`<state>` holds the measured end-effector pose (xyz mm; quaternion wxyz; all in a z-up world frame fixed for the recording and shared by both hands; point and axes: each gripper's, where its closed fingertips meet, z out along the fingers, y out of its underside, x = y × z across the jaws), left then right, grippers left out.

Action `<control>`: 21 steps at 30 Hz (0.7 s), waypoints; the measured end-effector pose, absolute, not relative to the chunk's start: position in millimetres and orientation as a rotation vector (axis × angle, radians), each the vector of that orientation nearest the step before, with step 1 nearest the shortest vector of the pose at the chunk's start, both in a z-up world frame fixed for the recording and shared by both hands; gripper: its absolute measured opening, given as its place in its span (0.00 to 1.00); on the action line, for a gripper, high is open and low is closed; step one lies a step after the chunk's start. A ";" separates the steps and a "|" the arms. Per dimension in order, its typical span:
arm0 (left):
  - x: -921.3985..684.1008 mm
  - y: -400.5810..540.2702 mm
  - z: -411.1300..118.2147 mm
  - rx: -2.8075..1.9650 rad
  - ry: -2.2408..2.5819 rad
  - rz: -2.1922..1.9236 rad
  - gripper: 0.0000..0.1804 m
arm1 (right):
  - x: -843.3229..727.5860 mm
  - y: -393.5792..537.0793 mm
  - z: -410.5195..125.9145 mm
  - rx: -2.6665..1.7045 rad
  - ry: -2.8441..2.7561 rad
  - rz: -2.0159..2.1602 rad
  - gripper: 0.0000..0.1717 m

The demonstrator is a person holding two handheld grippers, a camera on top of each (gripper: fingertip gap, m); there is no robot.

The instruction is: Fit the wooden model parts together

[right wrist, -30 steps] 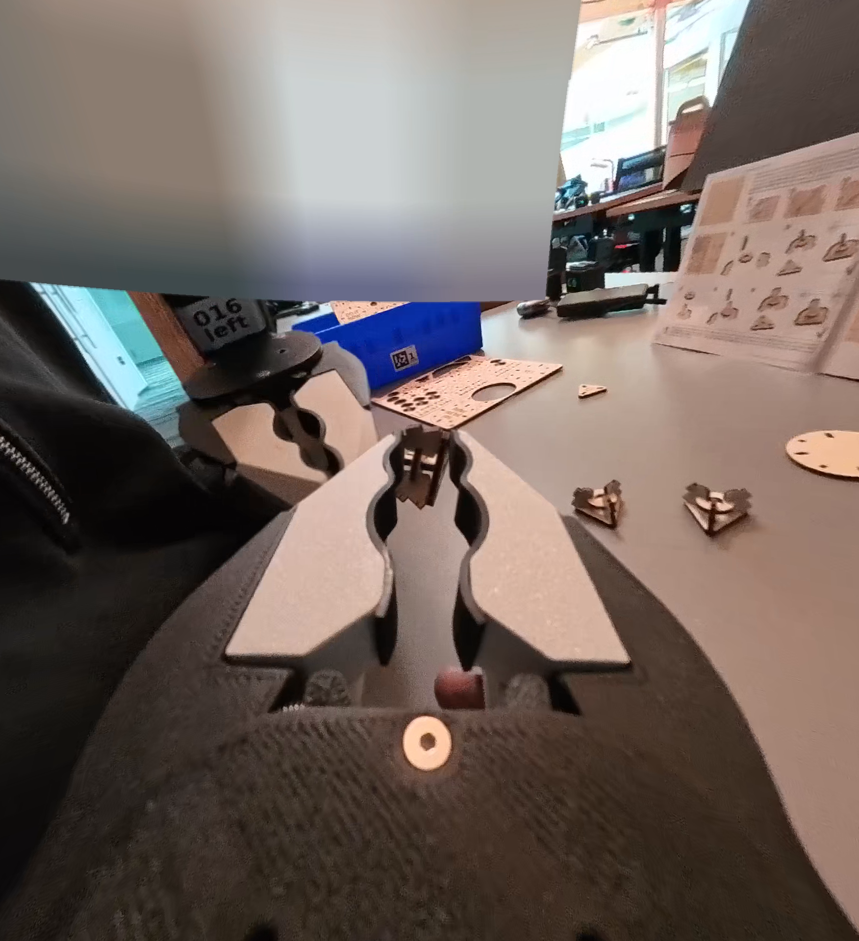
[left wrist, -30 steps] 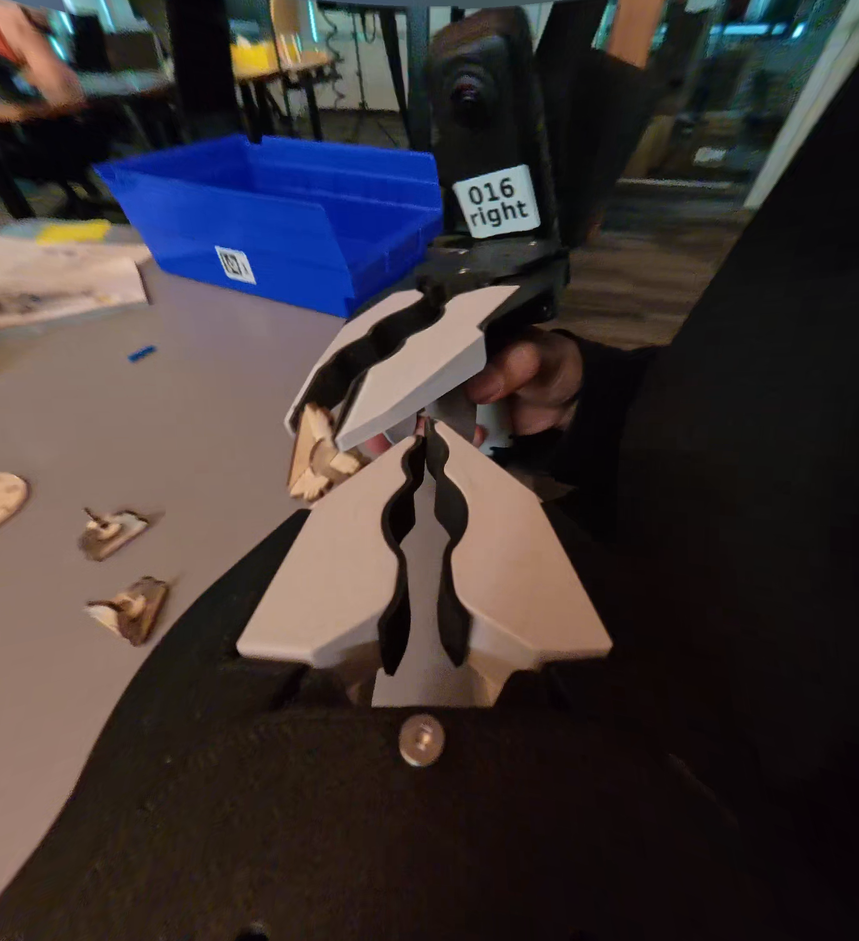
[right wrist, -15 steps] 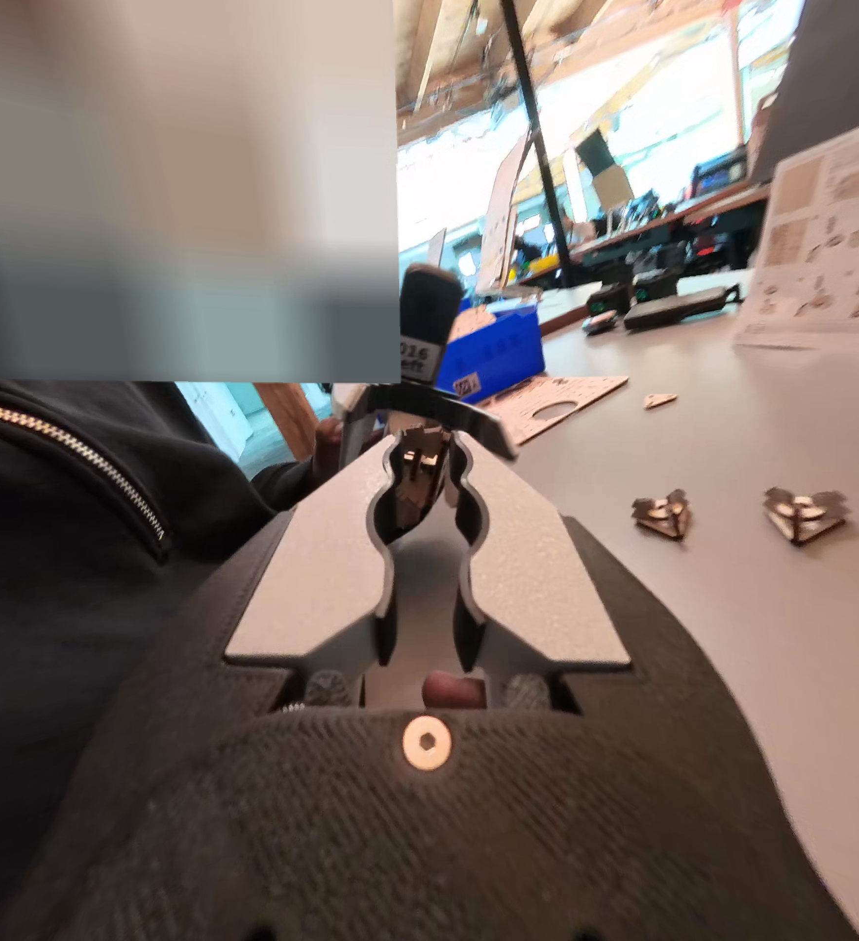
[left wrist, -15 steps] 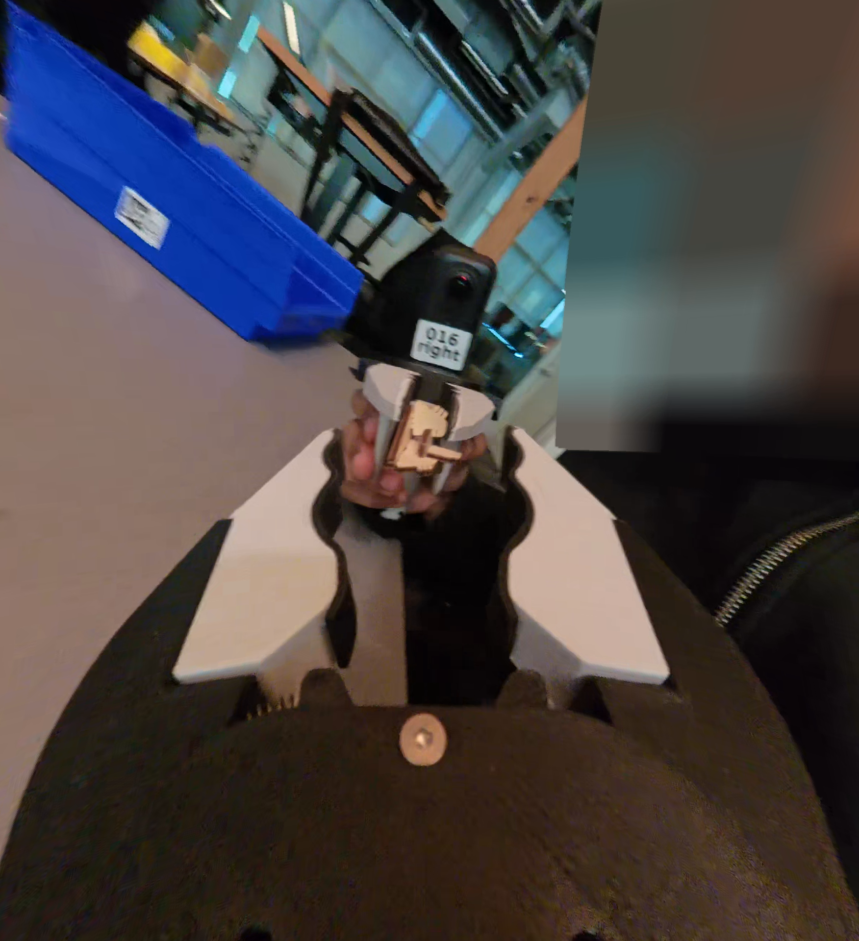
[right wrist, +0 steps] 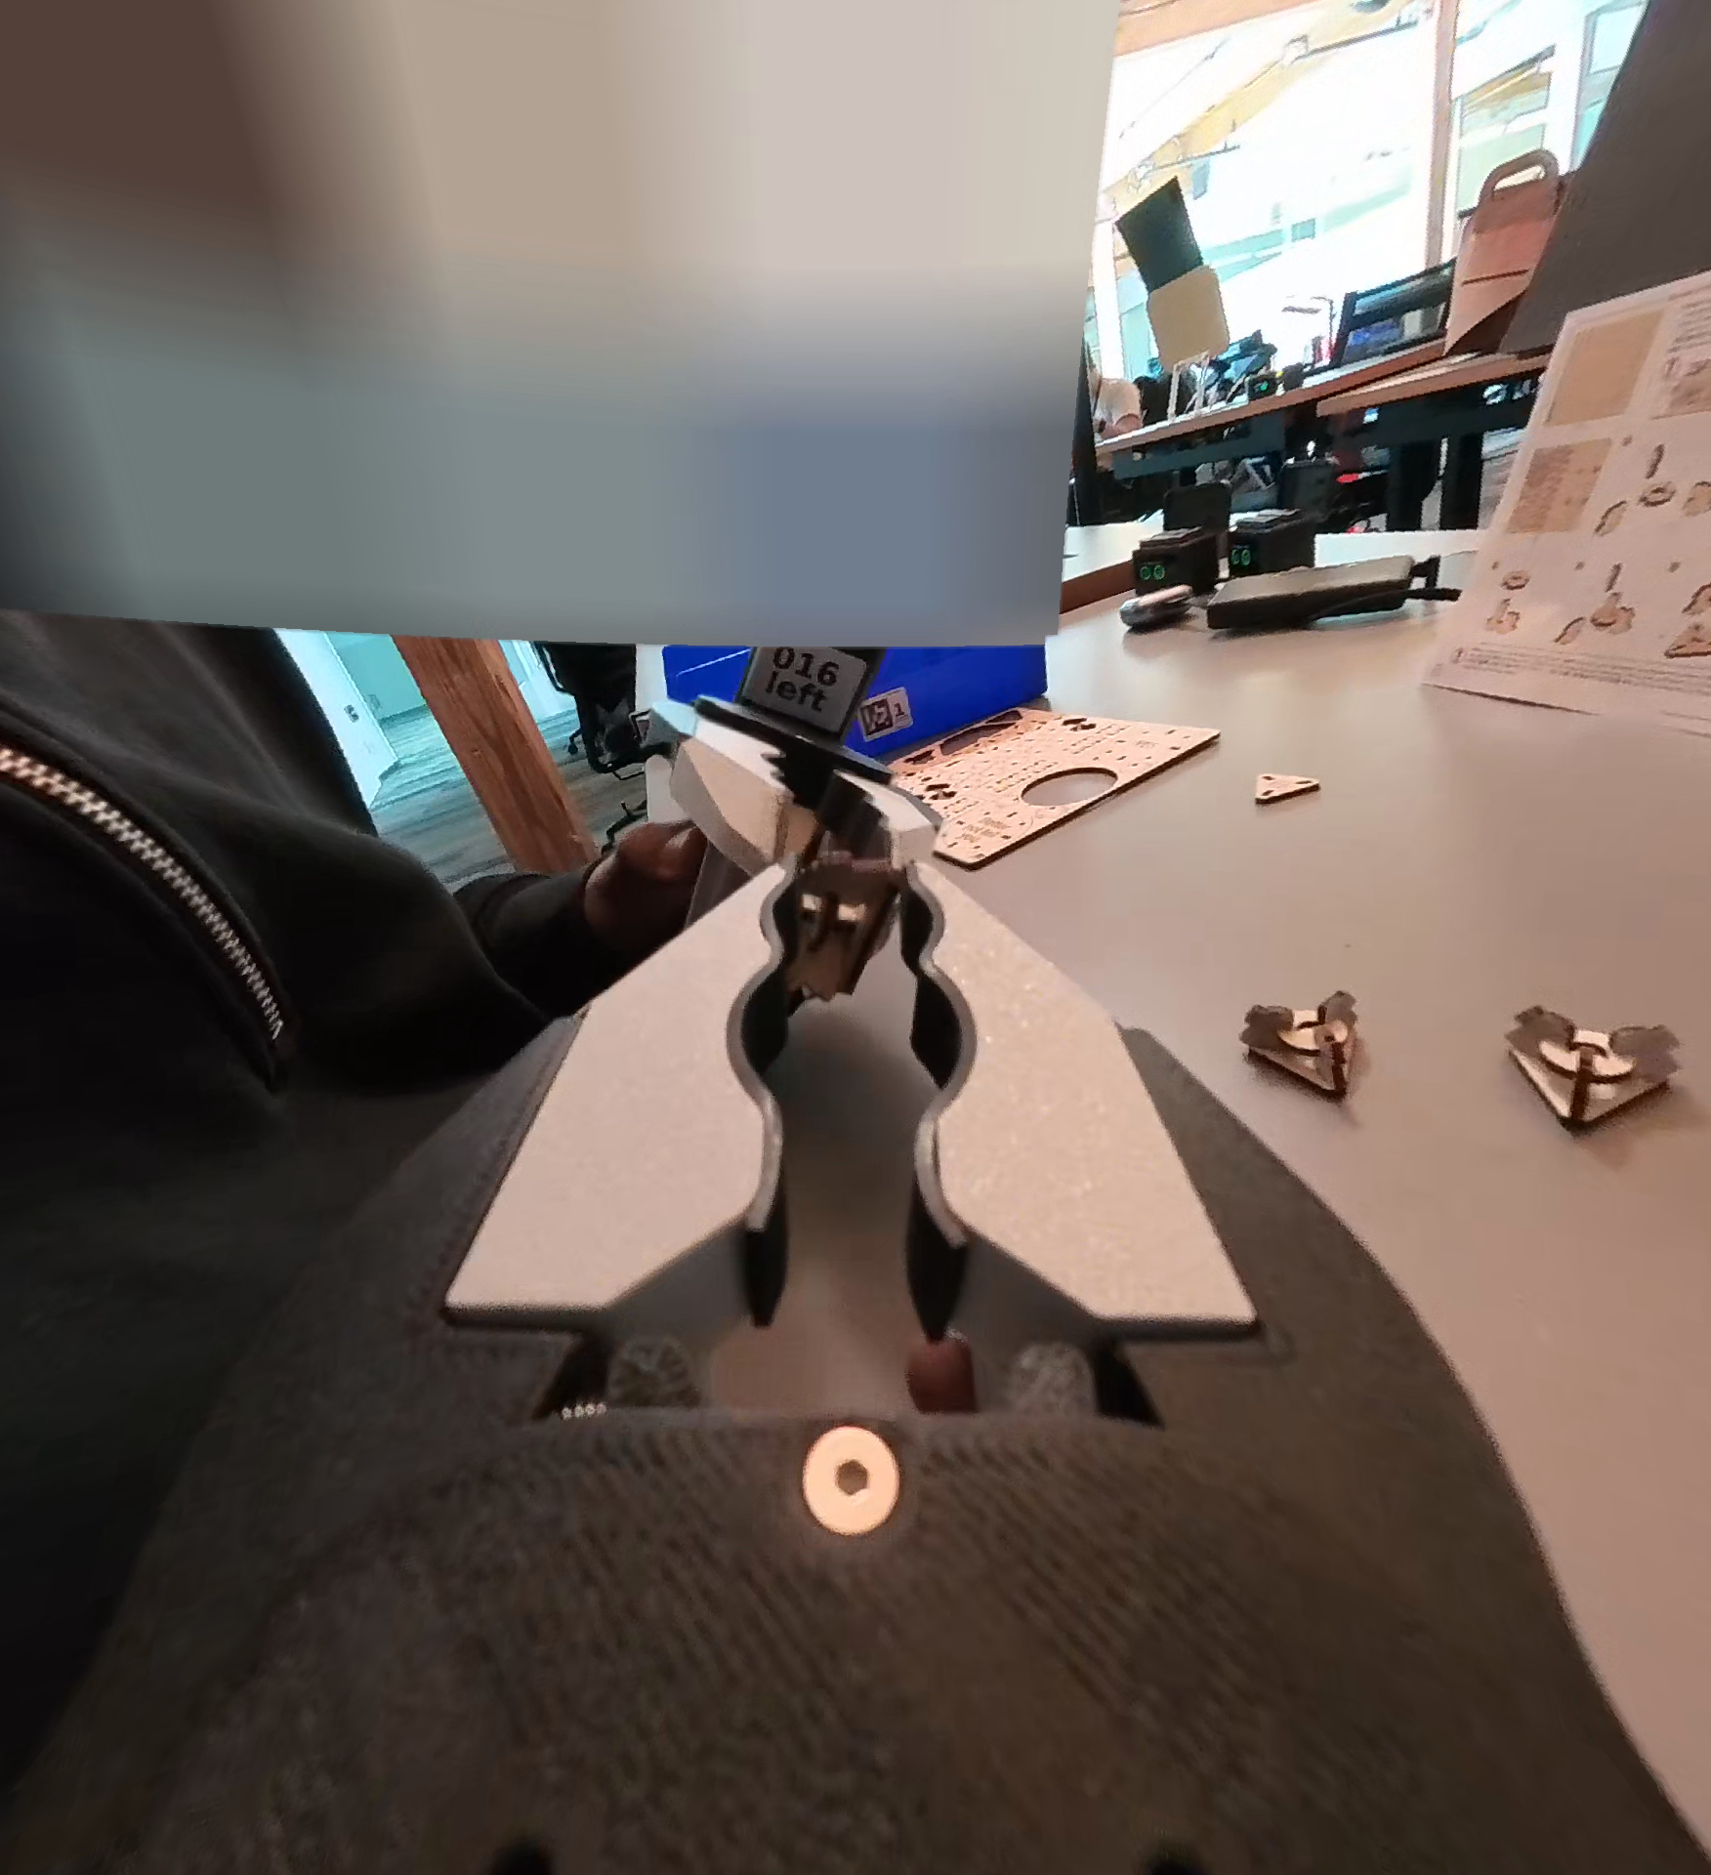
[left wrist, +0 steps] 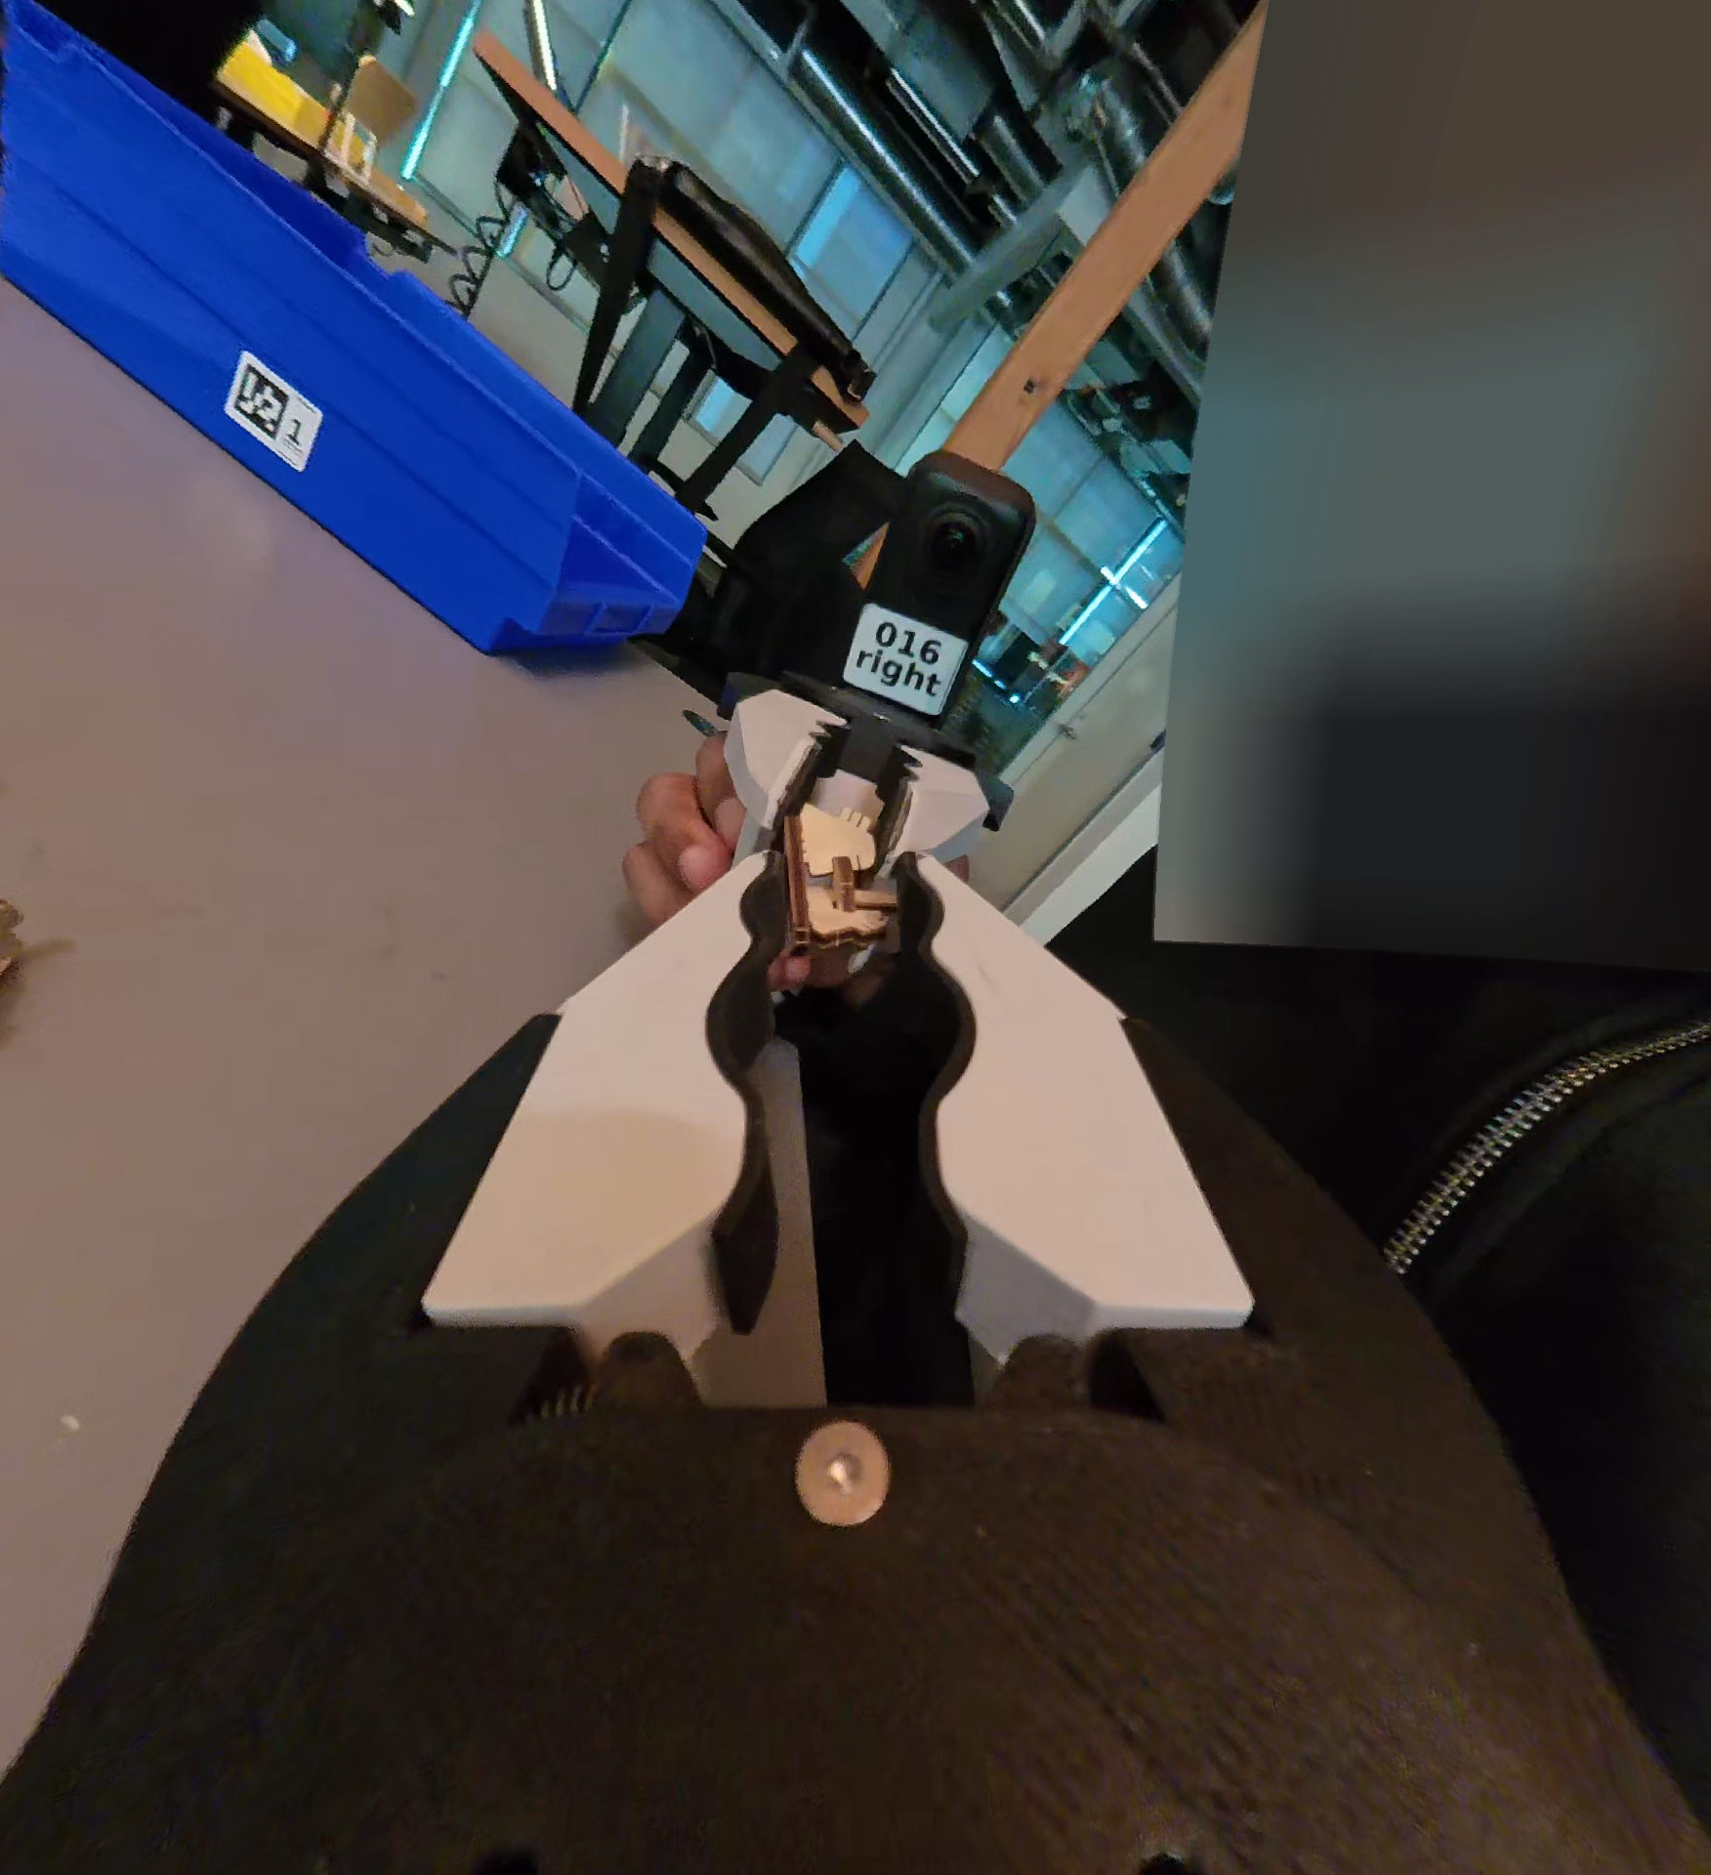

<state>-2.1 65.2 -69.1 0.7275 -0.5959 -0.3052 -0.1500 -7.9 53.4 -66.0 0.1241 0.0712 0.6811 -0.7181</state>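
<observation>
Both grippers' fingers (left wrist: 917,883) clamp one upright wooden assembly (left wrist: 836,898), nose to nose

The wooden piece (left wrist: 836,898) between the jaws of both grippers is pale beige with dark brown burnt edges. The fingers (left wrist: 628,1116) of the left gripper (left wrist: 843,873) are white with black inner pads, on a black body. Left of the jaws, the table (left wrist: 222,812) is plain grey and the bin (left wrist: 324,335) beyond is bright blue with a white sticker. Right of the right gripper (right wrist: 836,893), two small wooden assemblies (right wrist: 1300,1040) are beige and brown, and the cut sheet (right wrist: 1054,771) is light tan.
</observation>
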 end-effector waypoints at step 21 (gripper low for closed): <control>7.3 46.0 -65.7 -1.241 -0.631 -0.219 0.10 | 3.5 35.7 -66.5 0.340 1.818 -1.978 0.10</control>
